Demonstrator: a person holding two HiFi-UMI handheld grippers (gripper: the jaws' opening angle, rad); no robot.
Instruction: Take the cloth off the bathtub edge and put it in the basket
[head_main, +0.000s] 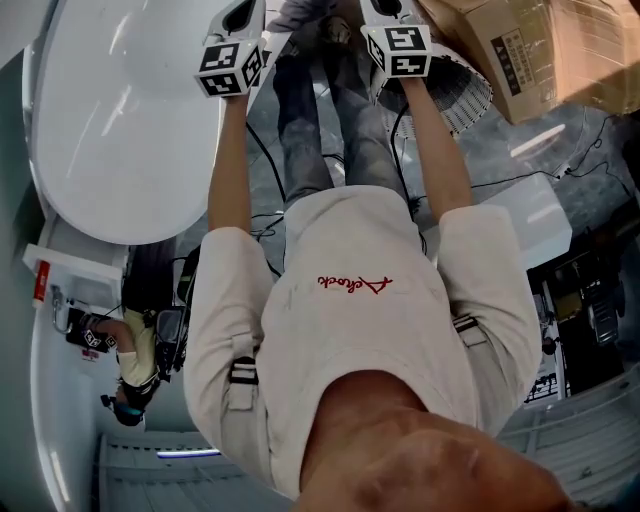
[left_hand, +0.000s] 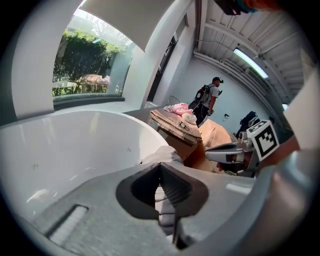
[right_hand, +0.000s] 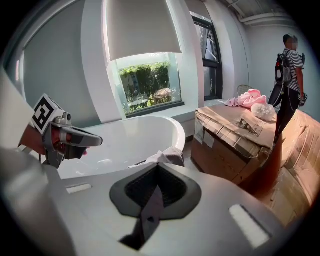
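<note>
The left gripper (left_hand: 162, 186) and right gripper (right_hand: 157, 187) are being aimed at the cloth (right_hand: 168, 156) on the bathtub (right_hand: 130, 137) edge, seemingly for approach. Jaws are being held pressed together, empty.

A pale, crumpled cloth (right_hand: 168, 156) was seen draped over the white bathtub (right_hand: 120, 140) rim. What seemed a white slatted basket (head_main: 458, 95) was set on the floor, apart from it.

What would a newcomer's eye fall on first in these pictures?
The big white bathtub fills the head view's upper left. A pale cloth lies draped on its rim, seen in both gripper views. Brown cardboard boxes stand beside the tub, a pink bundle on top.
</note>
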